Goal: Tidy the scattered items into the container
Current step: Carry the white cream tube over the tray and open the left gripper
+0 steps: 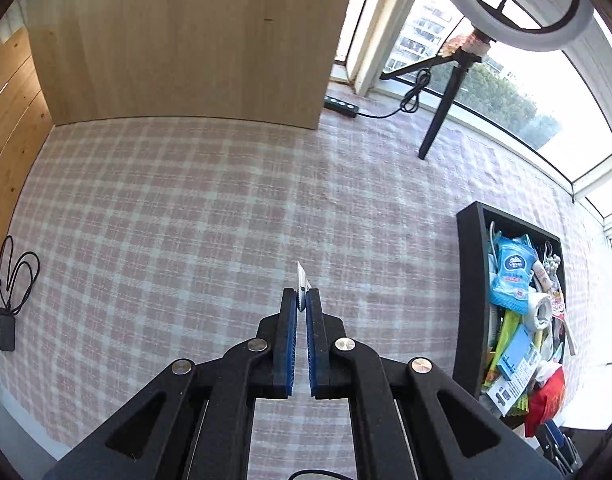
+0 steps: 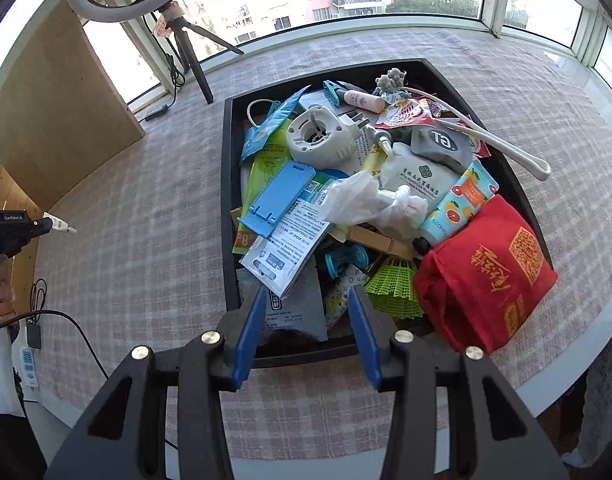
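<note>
A black tray [image 2: 227,184] on the pink checked tablecloth is heaped with several items, among them a red bag [image 2: 486,276], a blue phone stand [image 2: 275,196] and a white round plug-in device [image 2: 320,140]. My right gripper [image 2: 308,294] hangs open over the tray's near edge with nothing between its fingers. My left gripper [image 1: 301,294] is shut on a small white tube [image 1: 301,274], held above bare cloth to the left of the tray [image 1: 464,280]. The right wrist view shows that gripper [image 2: 37,224] and the tube [image 2: 59,225] at the far left, held by a hand.
A ring light on a black tripod [image 2: 193,56] stands behind the tray by the windows. A wooden board [image 1: 177,40] leans at the back left. A black charger with its cable [image 1: 5,320] and a power strip lie at the left table edge.
</note>
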A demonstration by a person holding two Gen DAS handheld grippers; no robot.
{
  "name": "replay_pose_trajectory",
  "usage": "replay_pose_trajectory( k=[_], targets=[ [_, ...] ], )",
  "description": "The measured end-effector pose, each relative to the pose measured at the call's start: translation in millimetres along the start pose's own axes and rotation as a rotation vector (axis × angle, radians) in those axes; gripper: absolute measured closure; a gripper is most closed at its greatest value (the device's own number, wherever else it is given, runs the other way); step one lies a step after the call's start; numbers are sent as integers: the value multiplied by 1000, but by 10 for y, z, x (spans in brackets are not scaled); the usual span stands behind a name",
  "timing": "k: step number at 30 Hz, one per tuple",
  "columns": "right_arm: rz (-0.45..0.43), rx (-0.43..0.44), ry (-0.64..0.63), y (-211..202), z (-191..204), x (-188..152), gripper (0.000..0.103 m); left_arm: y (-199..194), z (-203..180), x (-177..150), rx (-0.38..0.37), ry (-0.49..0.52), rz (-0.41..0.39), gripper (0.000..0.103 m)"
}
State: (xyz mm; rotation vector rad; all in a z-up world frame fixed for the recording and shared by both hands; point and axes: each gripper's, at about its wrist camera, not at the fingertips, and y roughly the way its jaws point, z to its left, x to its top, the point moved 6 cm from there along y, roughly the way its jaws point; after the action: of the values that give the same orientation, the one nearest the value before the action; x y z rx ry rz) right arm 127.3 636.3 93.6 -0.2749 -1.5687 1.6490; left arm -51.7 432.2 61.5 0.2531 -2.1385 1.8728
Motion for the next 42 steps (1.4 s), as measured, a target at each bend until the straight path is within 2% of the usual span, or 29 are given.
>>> replay_pose_trajectory(
  k=[4,5,10,14,21,27,28,29,30,31,32,42],
  targets=[
    [-7,-23,50,-72,-286,-66,61,-89,-809,68,-71,127,11,99],
    [-10,-29,64,-94,-365,-83,61,21,-1072,162,-87,158,14,99],
    [-22,-55,123,-207,-737,-161,61,-182,-1967,3,-162,305,28,99],
    [-28,-78,161,-280,-1015,-227,61,-363,-2540,-189,-198,414,30,99],
    [-37,-108,226,-381,-1441,-307,61,-310,-3269,-452,-212,540,66,99],
    [-40,-114,253,-409,-1640,-341,61,-254,-3547,-562,-220,589,84,99],
    [-38,-113,256,-407,-1660,-347,61,-253,-3581,-573,-220,603,83,94],
    [-36,-111,259,-402,-1676,-349,61,-247,-3588,-576,-208,604,84,73],
    [-34,-110,260,-396,-1687,-354,61,-237,-3591,-557,-203,601,79,63],
    [-31,-107,260,-390,-1695,-355,61,-250,-3579,-547,-201,598,64,58],
    [-30,-105,259,-387,-1702,-359,61,-263,-3558,-538,-190,599,53,61],
    [-23,-87,225,-355,-1550,-312,61,-277,-3123,-475,-158,543,54,61]
  ],
)
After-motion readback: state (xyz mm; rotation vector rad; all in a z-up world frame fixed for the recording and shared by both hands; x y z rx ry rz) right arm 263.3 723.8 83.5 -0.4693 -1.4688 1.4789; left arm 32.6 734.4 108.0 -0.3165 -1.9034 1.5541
